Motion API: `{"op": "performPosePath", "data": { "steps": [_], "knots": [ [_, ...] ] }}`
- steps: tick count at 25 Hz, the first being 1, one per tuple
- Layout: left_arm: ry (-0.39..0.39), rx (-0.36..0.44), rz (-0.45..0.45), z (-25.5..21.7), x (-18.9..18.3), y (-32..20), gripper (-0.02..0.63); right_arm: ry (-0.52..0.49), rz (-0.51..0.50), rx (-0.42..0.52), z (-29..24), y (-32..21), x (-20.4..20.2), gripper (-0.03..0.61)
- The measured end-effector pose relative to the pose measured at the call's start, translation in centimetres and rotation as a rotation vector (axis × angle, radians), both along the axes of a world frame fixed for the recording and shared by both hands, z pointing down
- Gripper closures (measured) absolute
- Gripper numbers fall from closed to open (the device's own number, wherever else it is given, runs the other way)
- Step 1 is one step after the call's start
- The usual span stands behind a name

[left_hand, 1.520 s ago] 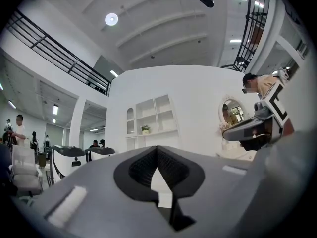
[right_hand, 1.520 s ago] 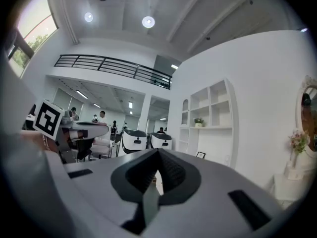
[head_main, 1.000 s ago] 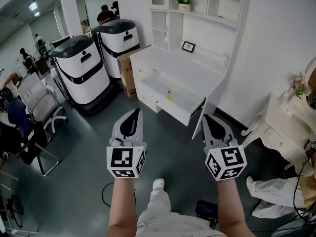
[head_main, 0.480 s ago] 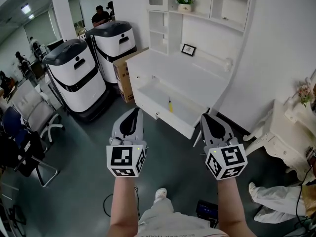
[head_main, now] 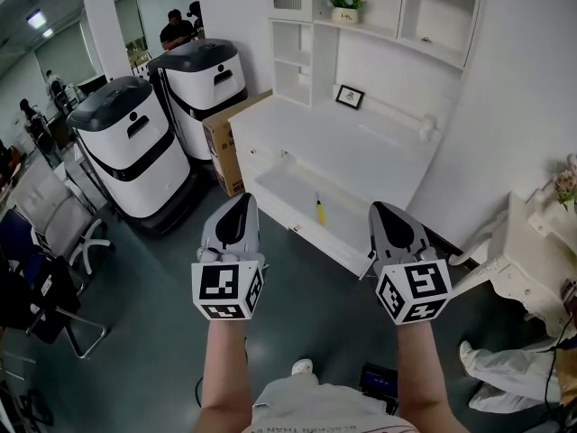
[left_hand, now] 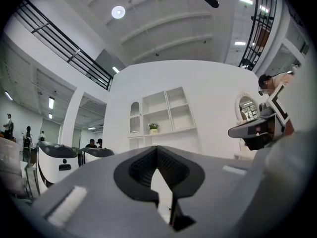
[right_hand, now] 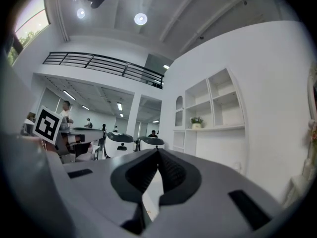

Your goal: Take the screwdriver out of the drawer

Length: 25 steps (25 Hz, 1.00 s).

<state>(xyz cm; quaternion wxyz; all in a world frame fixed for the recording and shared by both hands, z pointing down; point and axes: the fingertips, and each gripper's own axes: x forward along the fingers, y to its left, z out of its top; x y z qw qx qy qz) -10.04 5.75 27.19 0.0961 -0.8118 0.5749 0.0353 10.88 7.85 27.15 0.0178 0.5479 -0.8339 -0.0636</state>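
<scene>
The person's forearms (head_main: 225,368) come in from the lower edge of the head view and are cut off there. The left gripper (head_main: 243,200) and the right gripper (head_main: 382,209) are held side by side above the grey floor (head_main: 144,332), both pointing toward the white table (head_main: 343,147). In its own view the left gripper (left_hand: 157,148) has its jaws together at the tips with nothing between them. The right gripper (right_hand: 158,150) is likewise closed and empty.

Just beyond the tips, the drawer (head_main: 287,188) stands pulled out of the table's front. Its right end is covered by the right gripper's body. The screwdriver (head_main: 319,211) lies on the drawer bottom near the front wall, well apart from both grippers. Only its yellow handle can be made out; the shaft is too small to tell.

Farther back, a picture frame (head_main: 349,96) stands on the table, and a shelf unit (head_main: 306,52) carries a potted plant (head_main: 343,0).
</scene>
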Motion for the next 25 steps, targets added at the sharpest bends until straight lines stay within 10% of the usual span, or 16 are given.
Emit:
{"op": "performPosePath", "data": {
  "steps": [25],
  "knots": [
    [0.018, -0.021, -0.038, 1.5, -3.7, -11.8, 0.604, -0.012, -0.003, 0.007, 0.7, -12.7, -2.7, 0.571]
  ]
}}
